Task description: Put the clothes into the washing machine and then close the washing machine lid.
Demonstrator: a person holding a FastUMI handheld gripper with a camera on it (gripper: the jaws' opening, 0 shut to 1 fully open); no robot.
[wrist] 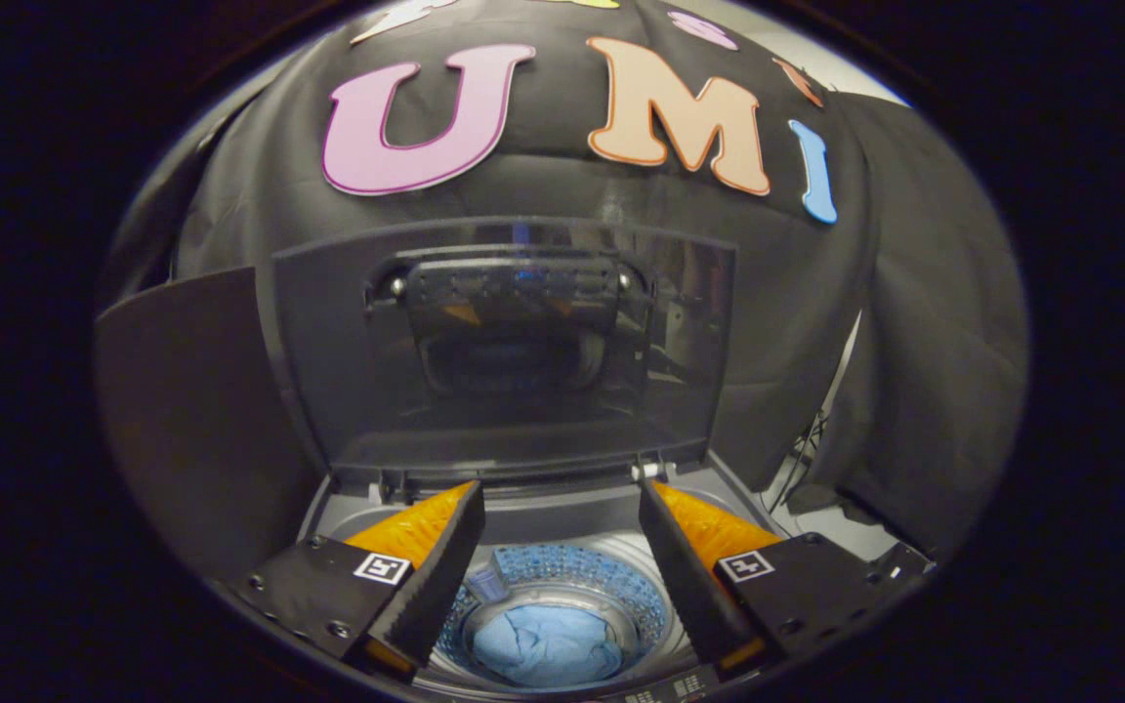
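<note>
A light blue piece of clothing (pixel 548 644) lies crumpled at the bottom of the washing machine drum (pixel 611 576), seen from above between my fingers. My gripper (pixel 561 498) hangs open over the drum mouth, with nothing between its black pads. The machine's dark see-through lid (pixel 504 342) stands upright just beyond the fingertips, hinged at the back of the tub opening. The lid's glass reflects the gripper and the drum.
A dark flat panel (pixel 182 410) stands to the left of the machine. Black cloth drapes behind and to the right. Some cables (pixel 807 459) and pale floor show at the right of the machine. The control panel (pixel 660 691) lies at the machine's near edge.
</note>
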